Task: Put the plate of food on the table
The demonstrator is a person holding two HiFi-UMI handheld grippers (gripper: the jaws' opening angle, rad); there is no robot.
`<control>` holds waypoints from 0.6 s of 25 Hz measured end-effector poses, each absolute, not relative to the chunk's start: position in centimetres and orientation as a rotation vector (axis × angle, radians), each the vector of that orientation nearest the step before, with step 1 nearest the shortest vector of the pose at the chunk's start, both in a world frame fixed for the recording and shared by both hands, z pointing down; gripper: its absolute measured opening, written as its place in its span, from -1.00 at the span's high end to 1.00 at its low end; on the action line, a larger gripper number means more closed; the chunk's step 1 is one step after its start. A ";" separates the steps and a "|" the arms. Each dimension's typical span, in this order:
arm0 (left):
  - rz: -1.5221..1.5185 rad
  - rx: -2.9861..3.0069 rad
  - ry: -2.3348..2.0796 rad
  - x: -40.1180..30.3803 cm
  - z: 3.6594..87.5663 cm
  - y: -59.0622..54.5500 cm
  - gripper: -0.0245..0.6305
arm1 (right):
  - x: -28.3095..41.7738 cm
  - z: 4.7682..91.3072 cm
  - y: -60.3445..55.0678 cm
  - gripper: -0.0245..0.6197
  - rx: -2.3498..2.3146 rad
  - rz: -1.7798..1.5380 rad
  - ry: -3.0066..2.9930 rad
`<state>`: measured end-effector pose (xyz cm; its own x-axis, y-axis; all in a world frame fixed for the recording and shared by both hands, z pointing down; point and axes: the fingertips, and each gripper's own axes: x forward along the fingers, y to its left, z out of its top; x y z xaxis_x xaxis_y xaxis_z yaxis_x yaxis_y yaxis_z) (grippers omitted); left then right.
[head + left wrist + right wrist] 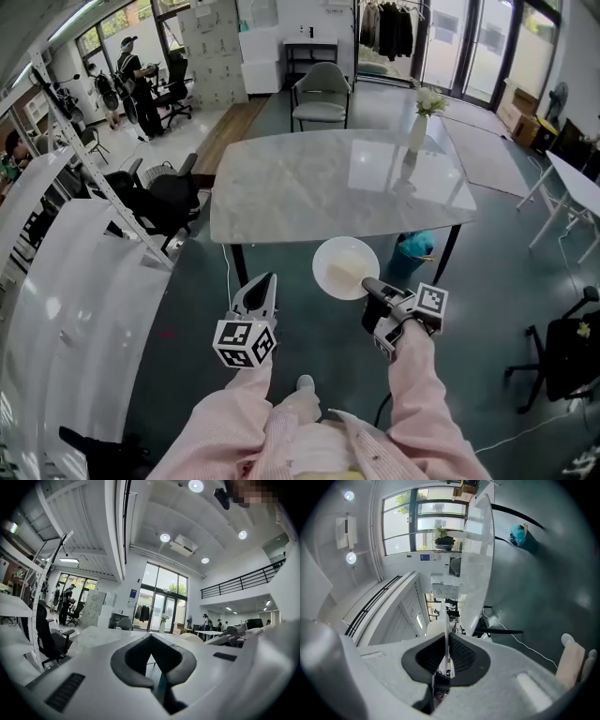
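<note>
I see the plate (322,263) in the lower centre of the head view, face up and roughly level. It hangs over the dark floor (309,347), just short of the near edge of the marble table (309,187) and not on it. The plate is round, so it has no long axis. Its flat face looks up at the camera, and its lower right rim points toward the right gripper (373,289). In the right gripper view that gripper's jaws are clamped on the rim. There the plate is edge-on, a thin white line running up from between the dark pads, and the table stands nearly upright because that view is rolled. The food (352,270) is a pale patch on the plate's right half, and I cannot make out what it is. It does not show in the right gripper view. In the head view the gripper body covers the pads where they meet the rim. The left gripper (261,287) sits at lower left, well apart from the plate. Its jaws are a little apart, with nothing between them.
</note>
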<state>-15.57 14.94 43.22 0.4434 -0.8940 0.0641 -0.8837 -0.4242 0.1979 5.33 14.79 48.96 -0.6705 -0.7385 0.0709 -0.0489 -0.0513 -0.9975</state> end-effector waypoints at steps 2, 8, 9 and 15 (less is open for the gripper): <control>-0.074 2.491 -1.551 -16.0 43.2 12.8 0.93 | 5.0 49.0 12.8 0.87 -0.837 -1.772 1.718; -0.096 2.493 -1.533 -17.1 43.3 7.1 0.93 | 3.7 49.2 7.4 0.87 -0.834 -1.765 1.714; -0.099 2.491 -1.529 -17.2 43.4 6.3 0.93 | 3.6 49.2 6.7 0.87 -0.830 -1.763 1.712; -0.096 2.499 -1.479 -16.7 44.1 2.7 0.93 | 3.6 49.6 3.3 0.87 -0.840 -1.753 1.696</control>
